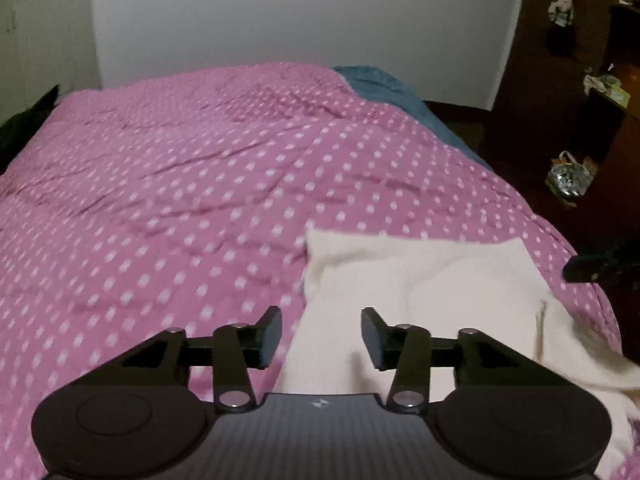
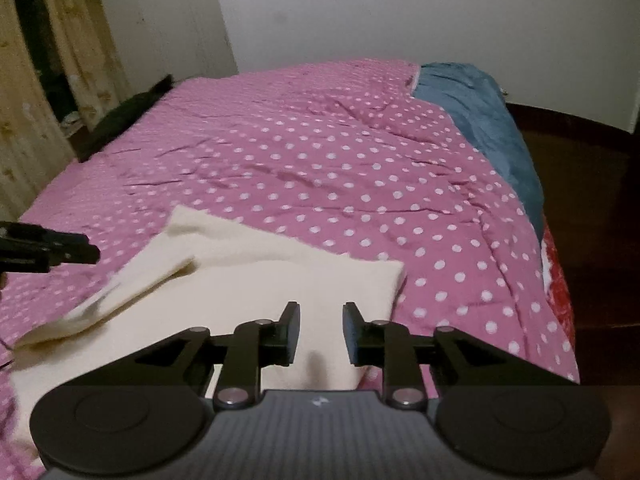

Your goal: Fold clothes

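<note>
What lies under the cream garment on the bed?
The cream garment rests directly on the pink polka-dot bedspread, which shows all around it. One flap is folded over itself at its left; whatever lies beneath the layers is covered.

Both wrist views face across the bed, sharing it.

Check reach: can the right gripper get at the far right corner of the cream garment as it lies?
Probably yes. The right gripper hovers over the cream garment, jaws open and empty, and nothing lies between it and that corner on the pink dotted bedspread. The left gripper is off to the other side.
</note>
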`<state>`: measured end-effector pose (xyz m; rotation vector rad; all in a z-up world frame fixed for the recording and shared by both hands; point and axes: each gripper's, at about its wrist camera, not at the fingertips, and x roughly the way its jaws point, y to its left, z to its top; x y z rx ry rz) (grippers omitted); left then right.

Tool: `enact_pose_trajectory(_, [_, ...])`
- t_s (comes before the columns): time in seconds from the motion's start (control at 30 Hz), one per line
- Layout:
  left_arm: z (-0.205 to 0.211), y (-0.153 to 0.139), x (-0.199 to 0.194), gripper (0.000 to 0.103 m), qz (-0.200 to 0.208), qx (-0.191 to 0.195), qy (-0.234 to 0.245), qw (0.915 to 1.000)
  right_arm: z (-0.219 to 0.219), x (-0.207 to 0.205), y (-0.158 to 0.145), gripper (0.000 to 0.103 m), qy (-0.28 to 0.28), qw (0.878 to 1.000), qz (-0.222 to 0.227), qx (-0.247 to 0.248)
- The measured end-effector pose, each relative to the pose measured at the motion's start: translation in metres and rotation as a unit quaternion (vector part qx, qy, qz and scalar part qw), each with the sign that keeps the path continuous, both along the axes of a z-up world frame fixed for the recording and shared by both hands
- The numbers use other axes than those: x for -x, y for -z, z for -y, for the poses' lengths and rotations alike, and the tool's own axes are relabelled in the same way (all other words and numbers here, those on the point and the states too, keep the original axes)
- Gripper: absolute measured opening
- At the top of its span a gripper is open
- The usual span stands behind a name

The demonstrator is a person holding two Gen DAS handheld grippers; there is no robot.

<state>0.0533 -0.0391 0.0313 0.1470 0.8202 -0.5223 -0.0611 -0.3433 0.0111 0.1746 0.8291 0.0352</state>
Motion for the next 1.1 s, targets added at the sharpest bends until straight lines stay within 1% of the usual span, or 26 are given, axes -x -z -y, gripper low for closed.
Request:
enact_pose_trajectory(0.03, [0.005, 0.004, -0.008, 0.049, 0.001, 0.001, -0.009, 1.0, 0.003, -0.007, 0.006, 0.024, 0.008, 1.0, -0.003, 0.0])
enact_pose_trajectory(0.07, [0.01, 0.007, -0.015, 0.05, 0.001, 0.001, -0.009, 1.0, 0.005, -0.014, 0.012, 0.024, 0.017, 1.0, -0.006, 0.0])
enact_pose_trajectory(0.13, [0.02, 0.014, -0.028, 0.05, 0.001, 0.002, -0.01, 0.9999, 0.011, -0.023, 0.021, 0.028, 0.031, 0.999, -0.012, 0.0])
enact_pose_trajectory(0.23, [0.029, 0.023, -0.04, 0.051, -0.007, 0.002, -0.013, 0.9999, 0.022, -0.036, 0.036, 0.029, 0.053, 0.998, -0.023, -0.008])
enact_pose_trajectory(0.4, [0.043, 0.039, -0.06, 0.051, -0.02, 0.001, -0.018, 0.9996, 0.031, -0.047, 0.049, 0.03, 0.064, 0.997, -0.034, -0.017])
enact_pose_trajectory(0.57, [0.05, 0.051, -0.065, 0.049, -0.025, -0.003, -0.018, 0.9995, 0.033, -0.056, 0.059, 0.03, 0.068, 0.996, -0.042, -0.027])
enact_pose_trajectory(0.6, [0.052, 0.052, -0.066, 0.044, -0.025, -0.004, -0.018, 0.9995, 0.033, -0.058, 0.061, 0.03, 0.068, 0.996, -0.044, -0.027])
enact_pose_trajectory(0.63, [0.053, 0.054, -0.066, 0.041, -0.025, -0.005, -0.018, 0.9995, 0.032, -0.059, 0.063, 0.03, 0.068, 0.996, -0.045, -0.027])
enact_pose_trajectory(0.67, [0.054, 0.056, -0.067, 0.033, -0.025, -0.007, -0.017, 0.9995, 0.032, -0.061, 0.065, 0.029, 0.068, 0.996, -0.046, -0.026])
enact_pose_trajectory(0.7, [0.055, 0.057, -0.067, 0.024, -0.022, -0.007, -0.017, 0.9996, 0.031, -0.062, 0.066, 0.025, 0.067, 0.996, -0.047, -0.026])
enact_pose_trajectory(0.73, [0.055, 0.057, -0.067, 0.02, -0.019, -0.006, -0.017, 0.9997, 0.031, -0.062, 0.066, 0.015, 0.065, 0.997, -0.044, -0.026])
enact_pose_trajectory(0.77, [0.054, 0.057, -0.067, 0.012, -0.017, -0.005, -0.019, 0.9997, 0.03, -0.063, 0.065, 0.01, 0.064, 0.997, -0.041, -0.026])
enact_pose_trajectory(0.8, [0.053, 0.056, -0.067, 0.008, -0.015, -0.004, -0.02, 0.9997, 0.029, -0.063, 0.064, 0.006, 0.062, 0.997, -0.038, -0.025])
enact_pose_trajectory(0.87, [0.05, 0.053, -0.067, 0.006, -0.006, -0.002, -0.026, 0.9997, 0.028, -0.063, 0.058, 0.004, 0.059, 0.998, -0.026, -0.021])
enact_pose_trajectory(1.0, [0.042, 0.033, -0.065, 0.005, 0.039, 0.007, -0.04, 0.9984, 0.023, -0.065, 0.037, 0.004, 0.05, 0.999, 0.012, -0.012])
enact_pose_trajectory(1.1, [0.033, 0.02, -0.067, 0.005, 0.071, 0.006, -0.063, 0.9955, 0.019, -0.07, 0.028, 0.004, 0.049, 0.998, 0.032, -0.007])
